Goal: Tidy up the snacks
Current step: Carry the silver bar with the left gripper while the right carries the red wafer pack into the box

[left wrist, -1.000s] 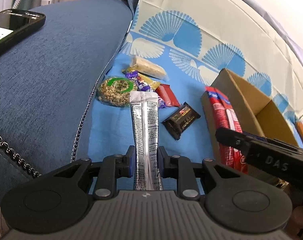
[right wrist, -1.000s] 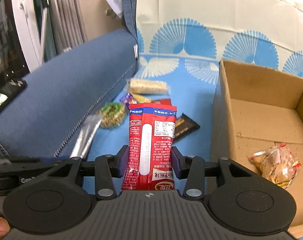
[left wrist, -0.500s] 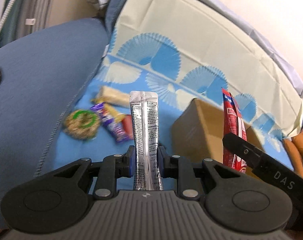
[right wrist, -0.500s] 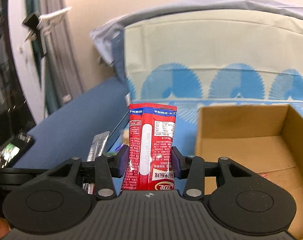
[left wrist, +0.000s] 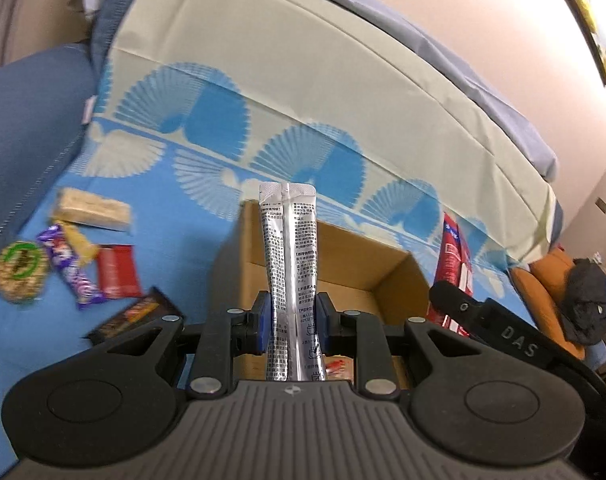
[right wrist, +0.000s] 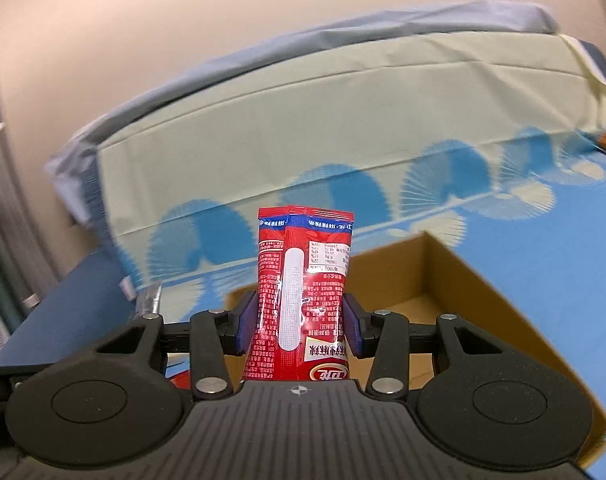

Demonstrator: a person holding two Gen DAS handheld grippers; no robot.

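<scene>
Left claw (left wrist: 290,322): blue pads clamped on the lower part of a tall silver foil stick sachet with black print (left wrist: 289,264), which stands upright between them. Right claw (right wrist: 299,330): clamped on the lower half of a red glossy plastic snack packet with a blue top band (right wrist: 303,292), also upright.

Open brown cardboard box (left wrist: 387,276) sits on the blue fan-patterned sofa cover (left wrist: 183,184). In the left wrist view it lies directly behind the sachet, at 12 o'clock; in the right wrist view it runs from 12 toward 4 o'clock. A small wrapped item shows low inside the box, mostly hidden by the left claw.

Loose snacks on the cover, 9 to 10 o'clock in the left view: round green-labelled nut cake (left wrist: 19,276), pale wrapped bar (left wrist: 91,210), purple wrapped candy (left wrist: 75,276), red flat packet (left wrist: 117,272), dark chocolate-coloured packet (left wrist: 133,314).

Step in hand, as judged: carrying both packets to the box, not yet released. Next move calls for lowering each claw over the opening, one at a time to avoid the claws colliding, then spreading the pads. The tall sachet may catch the box rim if lowered too near the wall.
</scene>
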